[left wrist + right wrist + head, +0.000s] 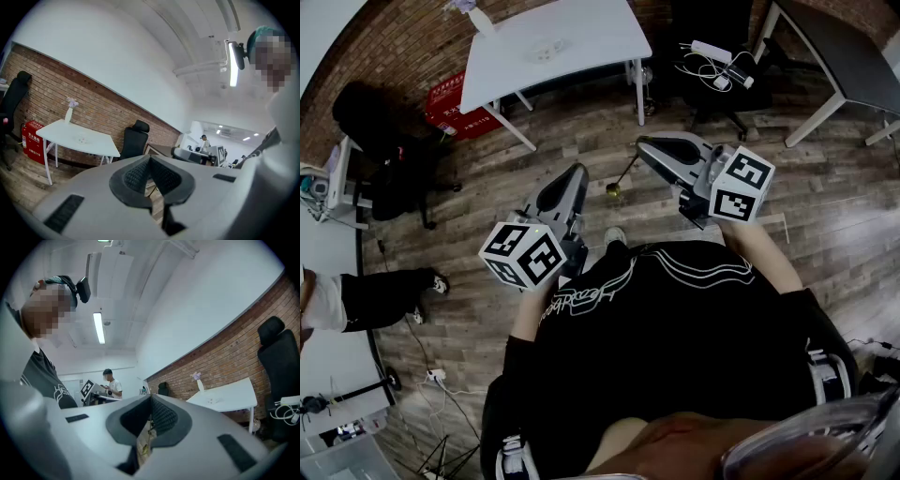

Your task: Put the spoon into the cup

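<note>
Here, a slim golden spoon (614,189).
</note>
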